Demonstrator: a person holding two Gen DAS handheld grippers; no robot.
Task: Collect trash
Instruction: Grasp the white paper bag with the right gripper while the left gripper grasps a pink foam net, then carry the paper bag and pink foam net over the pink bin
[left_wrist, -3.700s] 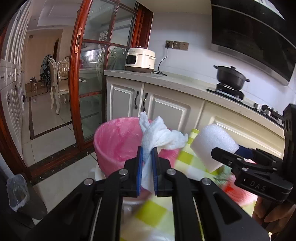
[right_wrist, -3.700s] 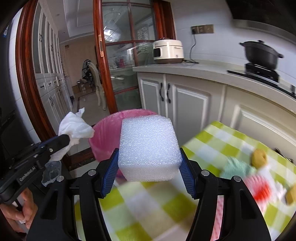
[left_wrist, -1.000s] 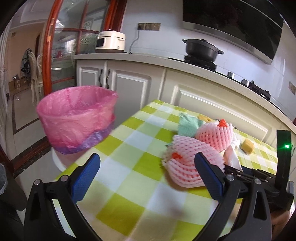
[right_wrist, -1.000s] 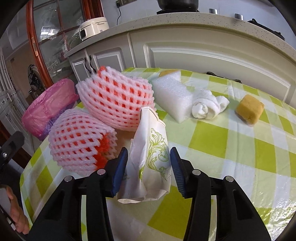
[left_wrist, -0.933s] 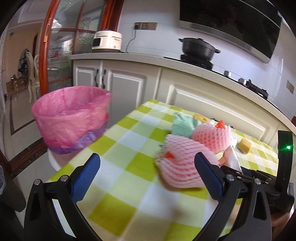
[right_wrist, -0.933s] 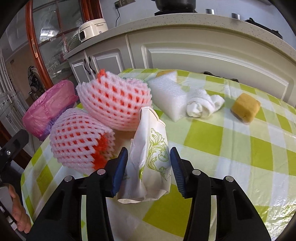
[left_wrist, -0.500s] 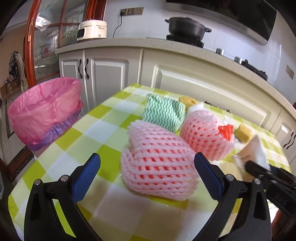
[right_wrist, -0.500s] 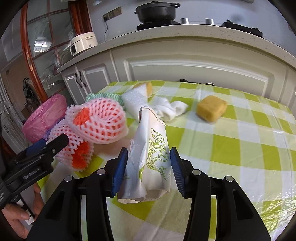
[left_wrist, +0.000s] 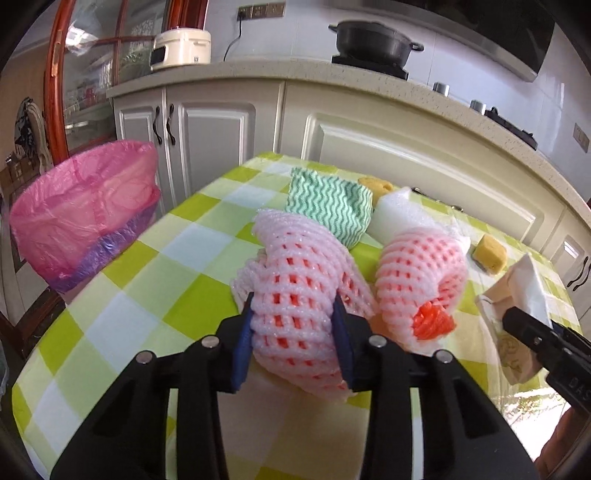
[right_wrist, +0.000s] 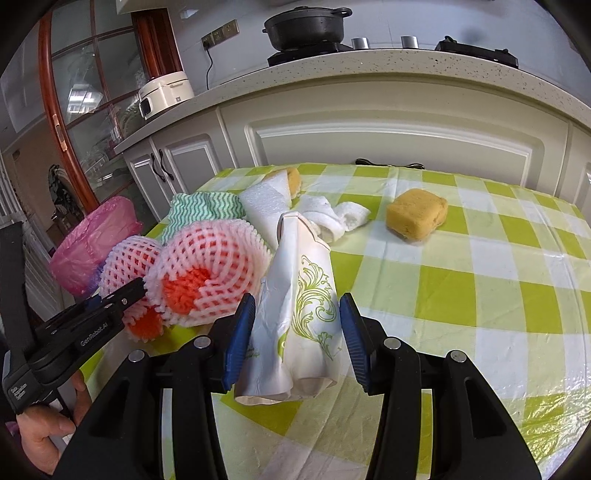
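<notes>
1. Left gripper: the jaws are closed on the near pink foam net, with both blue pads pressed into its sides. The net rests near the front edge of the surface, which carries a green-and-white checked cloth.
2. Right gripper: the jaws bracket the white paper bag with the green scroll print. The left pad touches the bag; a slim gap appears to remain at the right pad, so a firm grip cannot be confirmed. The bag lies lengthwise along the jaws on the surface.
3. Second pink foam net: just right of the first and touching it, with its orange core facing the front edge.
4. Green wavy-striped cloth: directly behind the two nets.
5. White foam block: beside the cloth. A crumpled white tissue lies against it.
6. Yellow sponge: apart from the pile, toward the far edge. A second yellow sponge sits behind the foam block.
7. Pink-lined trash bin: stands off the left edge of the surface, below the cabinets.
</notes>
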